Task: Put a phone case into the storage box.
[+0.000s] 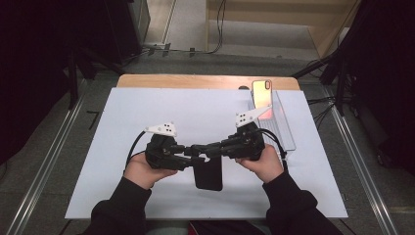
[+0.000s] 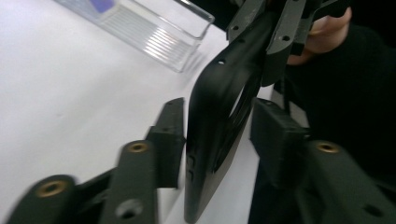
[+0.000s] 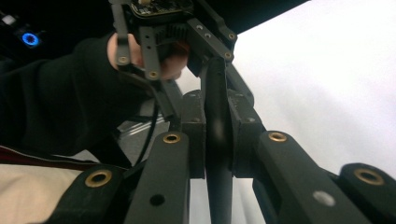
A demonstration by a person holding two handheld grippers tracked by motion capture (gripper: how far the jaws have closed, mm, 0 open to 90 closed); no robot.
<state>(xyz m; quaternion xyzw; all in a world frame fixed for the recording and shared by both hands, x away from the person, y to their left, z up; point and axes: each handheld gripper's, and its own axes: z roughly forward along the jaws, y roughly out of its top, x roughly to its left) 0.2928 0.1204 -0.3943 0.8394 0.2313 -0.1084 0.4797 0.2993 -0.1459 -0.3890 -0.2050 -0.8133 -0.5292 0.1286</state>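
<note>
A black phone case (image 1: pixel 208 172) hangs above the white table (image 1: pixel 147 112) near its front edge. My right gripper (image 3: pixel 218 135) is shut on the case's thin edge (image 3: pixel 218 186), with both pads pressed to it. My left gripper (image 2: pixel 217 135) comes from the other side with its jaws on either side of the case (image 2: pixel 212 140). One pad (image 2: pixel 170 140) is close against the case and the other (image 2: pixel 275 135) stands a little off it. In the high view the two grippers (image 1: pixel 195 149) meet tip to tip over the case.
A phone (image 1: pixel 262 93) leans in a clear plastic holder (image 1: pixel 284 127) at the back right of the table, and the holder's end (image 2: pixel 154 28) appears in the left gripper view. A hand (image 1: pixel 142 171) holds each gripper. Dark stands and cables surround the table.
</note>
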